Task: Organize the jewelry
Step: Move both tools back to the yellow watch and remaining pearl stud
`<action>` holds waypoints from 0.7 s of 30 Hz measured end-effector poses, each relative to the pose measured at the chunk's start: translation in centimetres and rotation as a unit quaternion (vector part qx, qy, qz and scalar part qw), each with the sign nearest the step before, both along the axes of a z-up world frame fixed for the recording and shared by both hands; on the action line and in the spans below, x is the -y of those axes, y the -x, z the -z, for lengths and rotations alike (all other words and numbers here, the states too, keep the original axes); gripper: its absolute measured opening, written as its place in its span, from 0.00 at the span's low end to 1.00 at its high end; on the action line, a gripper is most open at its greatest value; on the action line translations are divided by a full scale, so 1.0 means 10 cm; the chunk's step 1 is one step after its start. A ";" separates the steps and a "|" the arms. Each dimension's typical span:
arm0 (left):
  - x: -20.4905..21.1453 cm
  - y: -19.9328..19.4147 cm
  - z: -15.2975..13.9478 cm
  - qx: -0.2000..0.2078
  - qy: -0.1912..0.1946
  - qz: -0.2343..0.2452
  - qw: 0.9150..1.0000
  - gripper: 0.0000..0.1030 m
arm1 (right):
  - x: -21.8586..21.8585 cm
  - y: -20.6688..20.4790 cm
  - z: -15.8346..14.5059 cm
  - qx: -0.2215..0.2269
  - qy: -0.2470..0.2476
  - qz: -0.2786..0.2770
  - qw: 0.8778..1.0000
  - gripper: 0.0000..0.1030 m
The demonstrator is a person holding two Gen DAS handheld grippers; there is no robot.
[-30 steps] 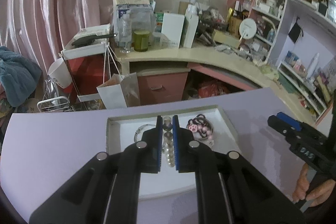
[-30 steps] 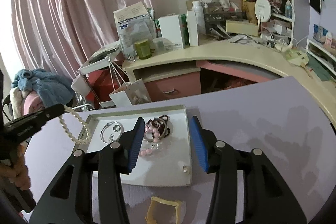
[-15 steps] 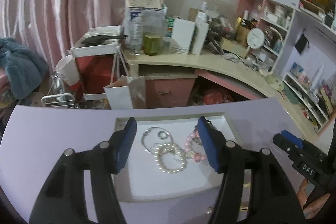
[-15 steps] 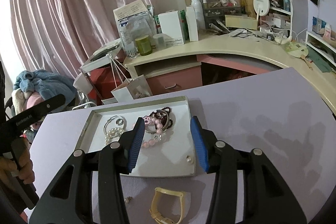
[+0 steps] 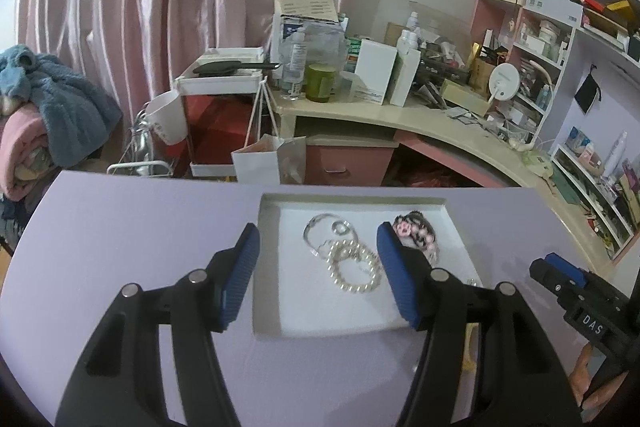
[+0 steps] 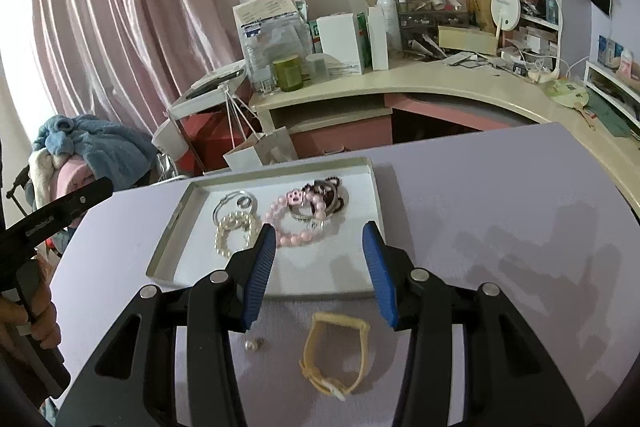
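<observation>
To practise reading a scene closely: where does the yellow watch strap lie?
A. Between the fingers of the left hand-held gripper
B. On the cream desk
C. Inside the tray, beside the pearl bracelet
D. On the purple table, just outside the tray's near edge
D: the yellow watch strap lies on the purple table, just outside the near edge of the tray.

Tray [image 6: 168, 247]: thin metal rim, matt white floor.
Pearl bracelet [image 6: 234, 233]: glossy cream beads.
Pink bracelet [image 6: 294, 227]: smooth, shiny pink beads.
Bangle [image 5: 320, 233]: polished silvery metal.
Watch strap [image 6: 336, 357]: matt yellow, rubbery look.
Table [image 6: 500, 227]: matt lilac, smooth.
Curtain [image 5: 160, 7]: satiny pink cloth.
Gripper pads [image 6: 260, 263]: ribbed blue.
</observation>
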State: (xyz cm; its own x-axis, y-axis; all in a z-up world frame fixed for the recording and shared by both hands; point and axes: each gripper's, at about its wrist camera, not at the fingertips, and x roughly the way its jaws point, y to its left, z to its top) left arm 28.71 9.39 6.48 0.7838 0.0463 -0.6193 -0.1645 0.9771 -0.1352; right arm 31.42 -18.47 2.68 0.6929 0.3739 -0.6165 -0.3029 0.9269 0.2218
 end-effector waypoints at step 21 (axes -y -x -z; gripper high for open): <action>-0.18 1.00 0.27 -0.024 0.030 -0.072 0.997 0.73 | -0.09 0.32 0.76 -0.075 0.052 0.003 0.996 0.64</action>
State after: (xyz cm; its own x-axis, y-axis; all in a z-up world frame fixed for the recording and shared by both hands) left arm 18.68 11.19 3.74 0.7411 0.1185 -0.6609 -0.3109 0.9330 -0.1813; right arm 28.21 -17.56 -4.96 0.5918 0.2988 -0.7487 -0.2673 0.9489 0.1675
